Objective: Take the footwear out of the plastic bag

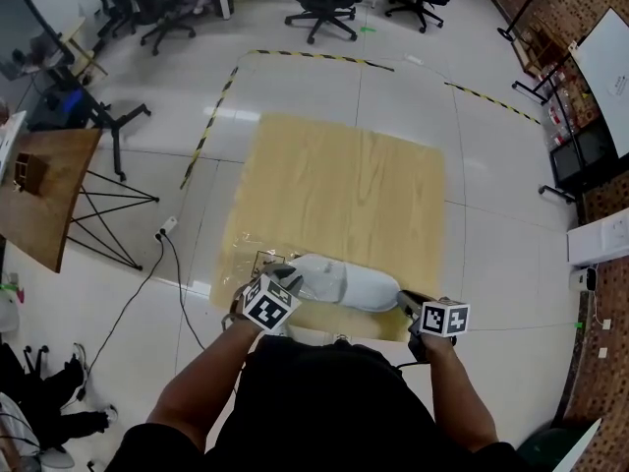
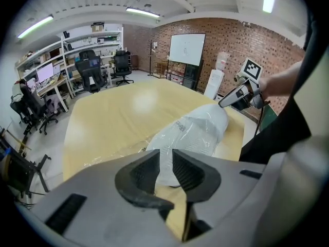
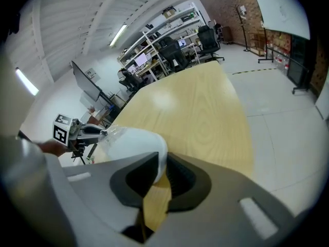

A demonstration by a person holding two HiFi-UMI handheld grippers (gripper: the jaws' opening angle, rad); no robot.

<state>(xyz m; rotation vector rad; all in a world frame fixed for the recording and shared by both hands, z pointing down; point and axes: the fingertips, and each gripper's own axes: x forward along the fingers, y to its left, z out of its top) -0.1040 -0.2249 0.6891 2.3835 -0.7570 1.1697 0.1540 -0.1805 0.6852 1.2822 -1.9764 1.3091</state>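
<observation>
While white shoe (image 1: 349, 285) in clear plastic bag (image 2: 195, 130) lies between them, left gripper (image 2: 165, 156) half open at one end, right gripper (image 3: 160, 161) barely apart at the other, neither clamping it.

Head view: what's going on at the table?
A person is working on a bagged shoe with two handheld grippers. The plastic bag, with the white shoe inside, lies at the near edge of the wooden table. The left gripper is at one end, its jaws apart with bag film in the gap, unclamped. The right gripper is at the other end, jaws nearly together; whether it pinches the bag is unclear.
</observation>
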